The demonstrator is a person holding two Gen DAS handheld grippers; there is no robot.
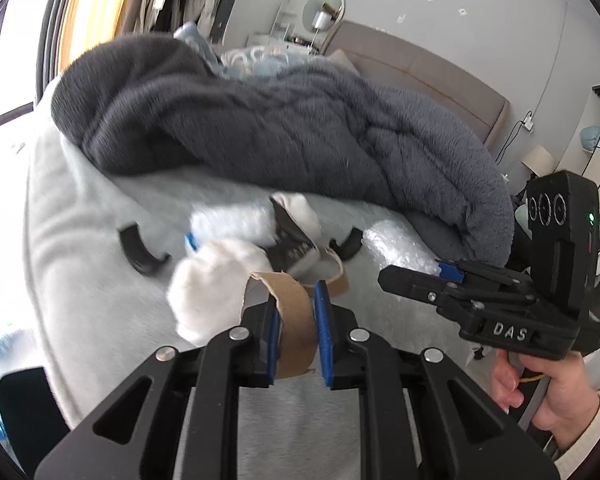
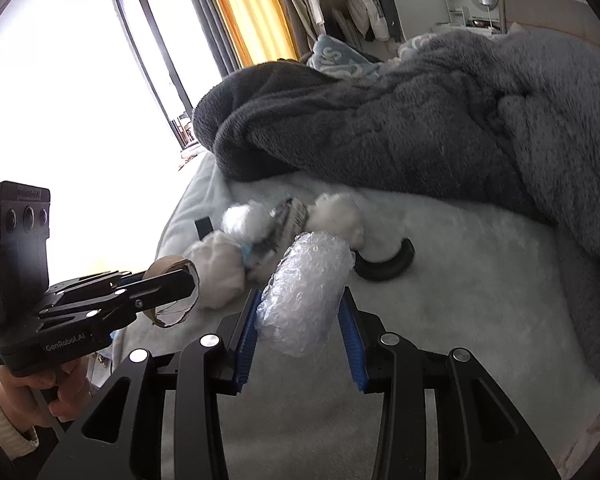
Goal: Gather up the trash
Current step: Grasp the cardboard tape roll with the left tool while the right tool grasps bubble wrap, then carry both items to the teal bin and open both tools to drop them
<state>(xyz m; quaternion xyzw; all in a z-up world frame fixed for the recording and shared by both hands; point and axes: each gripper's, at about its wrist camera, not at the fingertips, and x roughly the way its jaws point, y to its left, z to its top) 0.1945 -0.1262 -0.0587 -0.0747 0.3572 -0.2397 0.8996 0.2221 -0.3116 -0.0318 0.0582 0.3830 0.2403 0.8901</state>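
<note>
Left fingers [image 1: 295,322] pinching cardboard ring [image 1: 296,320], right fingers [image 2: 300,332] gripping bubble wrap [image 2: 306,292]

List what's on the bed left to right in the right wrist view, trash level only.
Left gripper shut on cardboard tube → white cotton wad → bubble wrap roll between the right gripper pads → black curved piece. The crumpled wrapper overlaps too much to place.
</note>
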